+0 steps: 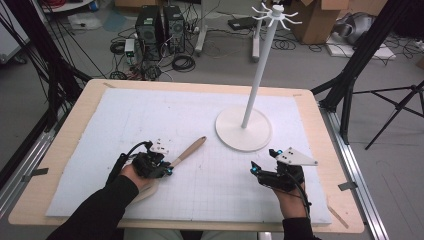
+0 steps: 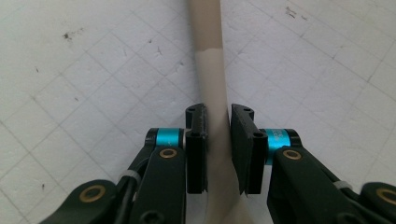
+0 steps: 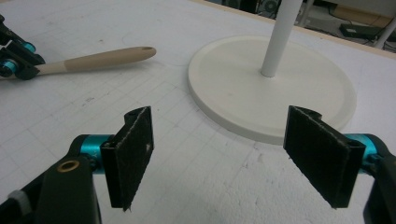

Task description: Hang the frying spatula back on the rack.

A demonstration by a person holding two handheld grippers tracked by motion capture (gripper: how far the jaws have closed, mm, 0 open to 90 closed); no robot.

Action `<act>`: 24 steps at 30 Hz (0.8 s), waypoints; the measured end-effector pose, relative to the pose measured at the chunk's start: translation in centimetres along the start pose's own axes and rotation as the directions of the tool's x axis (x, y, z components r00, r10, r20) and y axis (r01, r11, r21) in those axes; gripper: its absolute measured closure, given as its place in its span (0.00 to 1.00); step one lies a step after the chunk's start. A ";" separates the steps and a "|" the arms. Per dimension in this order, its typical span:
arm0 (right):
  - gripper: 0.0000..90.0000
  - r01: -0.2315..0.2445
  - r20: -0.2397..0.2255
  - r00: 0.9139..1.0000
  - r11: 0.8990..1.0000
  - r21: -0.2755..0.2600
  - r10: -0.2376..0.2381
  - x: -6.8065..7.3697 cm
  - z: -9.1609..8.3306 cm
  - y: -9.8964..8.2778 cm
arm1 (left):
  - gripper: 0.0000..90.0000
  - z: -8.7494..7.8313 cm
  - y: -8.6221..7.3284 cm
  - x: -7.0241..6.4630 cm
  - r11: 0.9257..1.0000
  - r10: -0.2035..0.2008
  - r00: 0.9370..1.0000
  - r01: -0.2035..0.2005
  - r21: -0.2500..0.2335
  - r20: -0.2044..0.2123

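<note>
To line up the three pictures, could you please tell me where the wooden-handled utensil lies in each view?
High view: the wooden-handled utensil lies left of centre, clamped by the left gripper.
Left gripper view: its handle runs up from between the shut jaws.
Right gripper view: upper left.
Shared landmark: the white gridded mat, seen in all three.

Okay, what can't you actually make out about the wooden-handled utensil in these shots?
- Working end of the beige wooden-handled utensil: high view, hidden under the left gripper and hand.
- Same end: left gripper view, cut off by the bottom edge behind the jaws shut on it.
- Same end: right gripper view, cut off at the left edge.
</note>
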State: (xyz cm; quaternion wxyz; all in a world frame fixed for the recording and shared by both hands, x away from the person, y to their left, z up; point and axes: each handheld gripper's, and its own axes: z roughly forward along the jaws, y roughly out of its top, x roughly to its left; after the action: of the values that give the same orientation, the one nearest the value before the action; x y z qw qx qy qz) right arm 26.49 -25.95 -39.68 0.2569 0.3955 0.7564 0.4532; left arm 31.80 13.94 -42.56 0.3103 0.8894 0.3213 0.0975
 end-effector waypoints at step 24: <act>0.21 -0.056 -0.052 0.997 0.998 -0.030 0.054 0.5 0.0 0.4 | 0.87 -3.4 0.7 -1.3 0.970 -0.041 0.999 0.043 -0.238 0.013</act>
State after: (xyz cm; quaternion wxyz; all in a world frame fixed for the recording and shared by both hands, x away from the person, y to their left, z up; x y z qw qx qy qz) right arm 26.31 -25.40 -39.38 0.2312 0.4003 0.7444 0.4818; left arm 29.91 14.39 -39.38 0.4180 0.8391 0.3248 0.1253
